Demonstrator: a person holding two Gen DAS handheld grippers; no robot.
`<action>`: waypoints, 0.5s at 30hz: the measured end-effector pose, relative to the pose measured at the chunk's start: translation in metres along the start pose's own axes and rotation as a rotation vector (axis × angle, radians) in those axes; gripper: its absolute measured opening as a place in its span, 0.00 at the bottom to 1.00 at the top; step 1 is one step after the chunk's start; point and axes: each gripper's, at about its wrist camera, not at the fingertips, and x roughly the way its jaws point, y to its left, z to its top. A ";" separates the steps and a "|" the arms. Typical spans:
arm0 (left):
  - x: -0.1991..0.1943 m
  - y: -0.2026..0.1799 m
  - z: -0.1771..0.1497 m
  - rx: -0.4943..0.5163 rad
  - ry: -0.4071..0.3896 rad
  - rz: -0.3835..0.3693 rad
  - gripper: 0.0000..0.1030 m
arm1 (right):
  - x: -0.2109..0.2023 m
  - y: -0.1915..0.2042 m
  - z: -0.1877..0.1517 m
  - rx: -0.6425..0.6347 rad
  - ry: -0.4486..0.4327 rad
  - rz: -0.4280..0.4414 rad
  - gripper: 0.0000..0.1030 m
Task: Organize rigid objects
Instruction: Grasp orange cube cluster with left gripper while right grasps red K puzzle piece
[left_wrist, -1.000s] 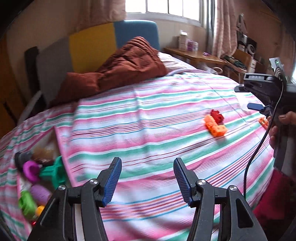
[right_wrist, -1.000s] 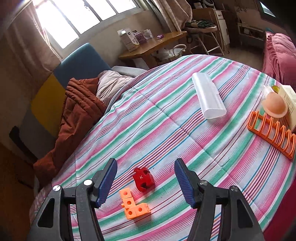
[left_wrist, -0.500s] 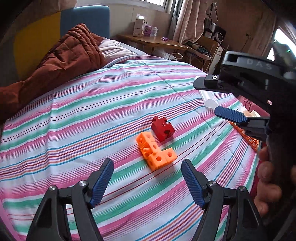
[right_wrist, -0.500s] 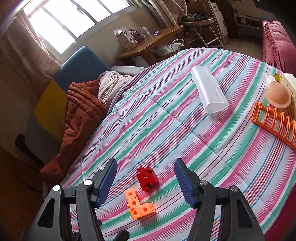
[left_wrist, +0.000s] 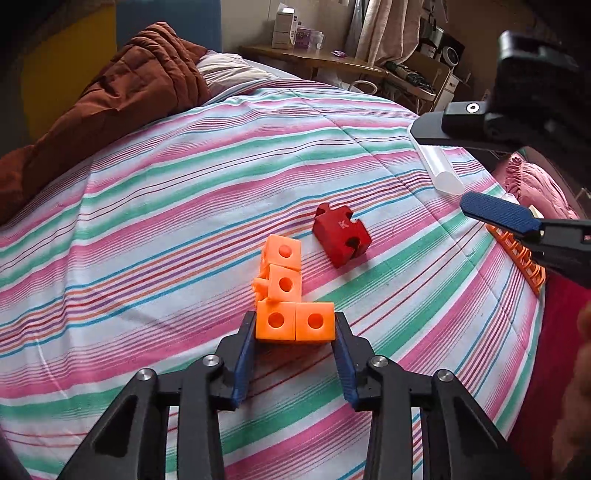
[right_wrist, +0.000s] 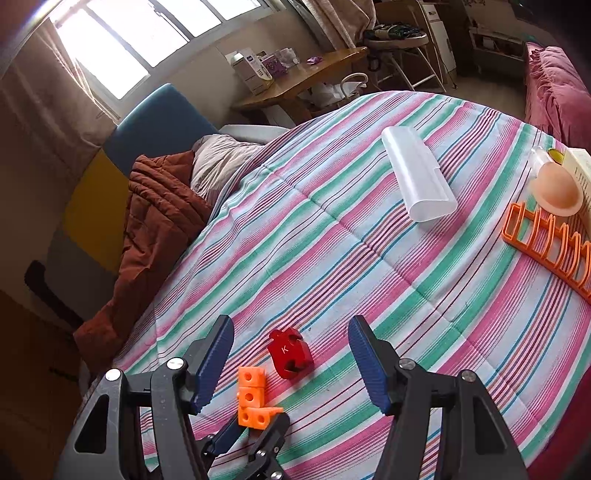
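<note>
An orange L-shaped piece of joined cubes (left_wrist: 284, 280) lies on the striped bedsheet (left_wrist: 184, 184). My left gripper (left_wrist: 295, 321) has its jaws closing on the piece's two nearest cubes, and both blue pads touch their outer sides. The right wrist view shows the same grip from above, with the left gripper (right_wrist: 260, 419) low on the orange piece (right_wrist: 251, 395). A red puzzle-shaped block marked K (left_wrist: 341, 234) rests just beyond. My right gripper (right_wrist: 290, 325) hangs open above the red block (right_wrist: 290, 354), holding nothing. The right gripper (left_wrist: 437, 166) also shows at the right in the left wrist view.
A translucent long case (right_wrist: 417, 177) lies farther along the bed. An orange slotted rack (right_wrist: 550, 247) and a peach round cap (right_wrist: 556, 188) sit at the right edge. A brown quilt (left_wrist: 122, 99) is bunched by the headboard, with a wooden desk (right_wrist: 303, 81) behind.
My left gripper swung from the bed's left side over to the orange piece, came down, opened wide, then closed around its near cubes. The right gripper stayed put.
</note>
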 end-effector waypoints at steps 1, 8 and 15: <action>-0.006 0.006 -0.007 -0.011 -0.003 0.002 0.38 | 0.002 0.000 0.000 -0.001 0.010 -0.003 0.63; -0.047 0.039 -0.061 -0.084 -0.030 0.038 0.38 | 0.027 0.006 -0.011 -0.042 0.123 -0.054 0.63; -0.079 0.046 -0.108 -0.112 -0.072 0.046 0.38 | 0.048 0.018 -0.022 -0.137 0.182 -0.139 0.63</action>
